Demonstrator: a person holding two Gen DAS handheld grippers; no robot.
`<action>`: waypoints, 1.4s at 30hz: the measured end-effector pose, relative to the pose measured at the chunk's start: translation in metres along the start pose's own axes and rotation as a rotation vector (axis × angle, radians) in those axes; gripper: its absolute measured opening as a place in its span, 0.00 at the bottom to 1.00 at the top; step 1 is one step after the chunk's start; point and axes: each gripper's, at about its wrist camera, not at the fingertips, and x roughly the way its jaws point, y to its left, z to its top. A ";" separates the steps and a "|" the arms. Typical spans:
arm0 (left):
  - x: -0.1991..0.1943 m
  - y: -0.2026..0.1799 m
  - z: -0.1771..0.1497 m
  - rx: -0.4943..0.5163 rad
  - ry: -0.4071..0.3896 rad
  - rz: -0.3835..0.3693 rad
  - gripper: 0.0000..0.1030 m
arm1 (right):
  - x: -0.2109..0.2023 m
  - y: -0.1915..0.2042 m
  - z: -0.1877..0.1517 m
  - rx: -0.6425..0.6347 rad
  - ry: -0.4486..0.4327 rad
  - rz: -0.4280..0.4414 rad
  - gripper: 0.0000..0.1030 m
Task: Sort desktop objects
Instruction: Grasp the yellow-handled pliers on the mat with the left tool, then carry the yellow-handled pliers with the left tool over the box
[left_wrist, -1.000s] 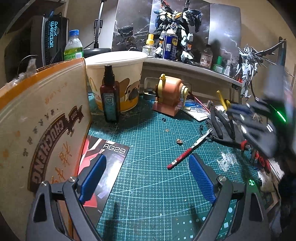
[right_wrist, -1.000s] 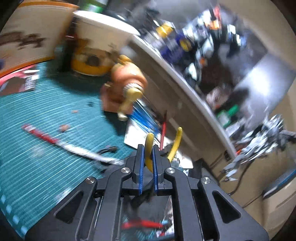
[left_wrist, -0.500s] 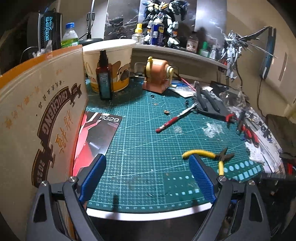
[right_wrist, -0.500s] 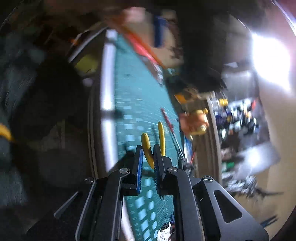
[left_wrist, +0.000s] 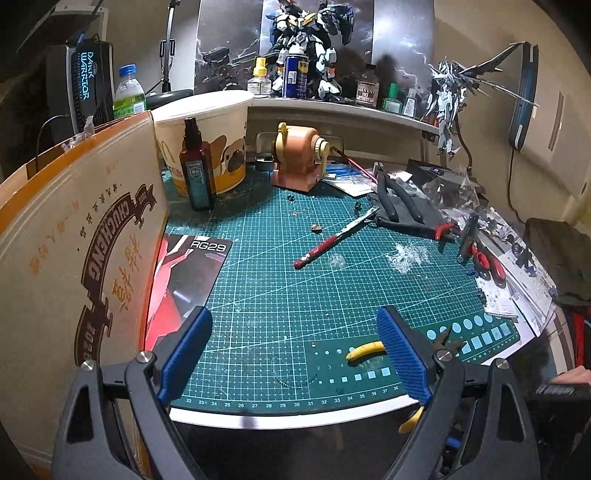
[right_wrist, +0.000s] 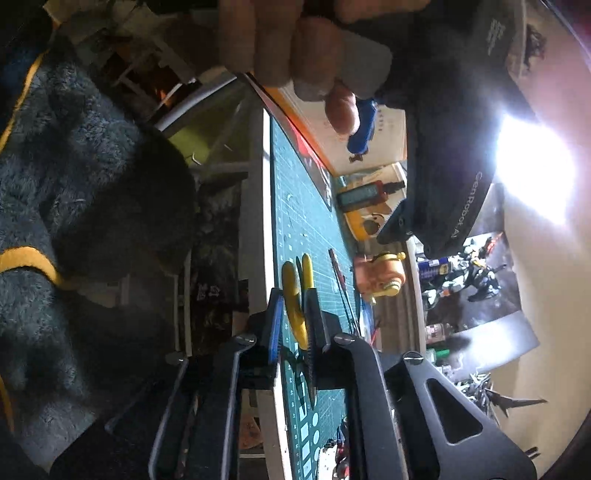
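Observation:
Yellow-handled pliers (left_wrist: 365, 350) lie on the green cutting mat (left_wrist: 280, 288) near its front right edge, partly hidden behind one finger of my left gripper (left_wrist: 293, 354). The left gripper hovers open above the mat's front edge with nothing between its blue pads. In the right wrist view the scene is rolled on its side. My right gripper (right_wrist: 294, 325) straddles one yellow handle of the pliers (right_wrist: 293, 299). Its jaws are opening, and the handle sits loosely between the pads. A person's hand (right_wrist: 295, 48) holds the left gripper above the mat.
A tall printed cardboard box (left_wrist: 74, 240) stands along the left, with a red RG29 booklet (left_wrist: 192, 280) beside it. Further back are a brown spray bottle (left_wrist: 195, 166), a paper bucket (left_wrist: 214, 122) and an orange pencil sharpener (left_wrist: 299, 155). A red-handled tool (left_wrist: 332, 243), black nippers (left_wrist: 406, 210) and red scissors (left_wrist: 487, 258) lie mid-right.
The right gripper brought the yellow pliers from the back right clutter down to the mat's front edge, rolling onto its side, and its jaws have parted. The left gripper drew back slightly.

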 end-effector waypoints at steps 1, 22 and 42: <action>0.001 0.000 0.000 -0.001 0.005 0.001 0.89 | -0.001 0.000 -0.001 0.005 -0.002 -0.011 0.42; -0.019 -0.062 -0.103 0.192 -0.255 -0.166 0.89 | -0.096 -0.122 -0.156 1.361 -0.165 0.014 0.74; 0.002 -0.077 -0.120 0.267 -0.325 -0.326 0.12 | -0.088 -0.104 -0.156 1.384 -0.120 0.053 0.74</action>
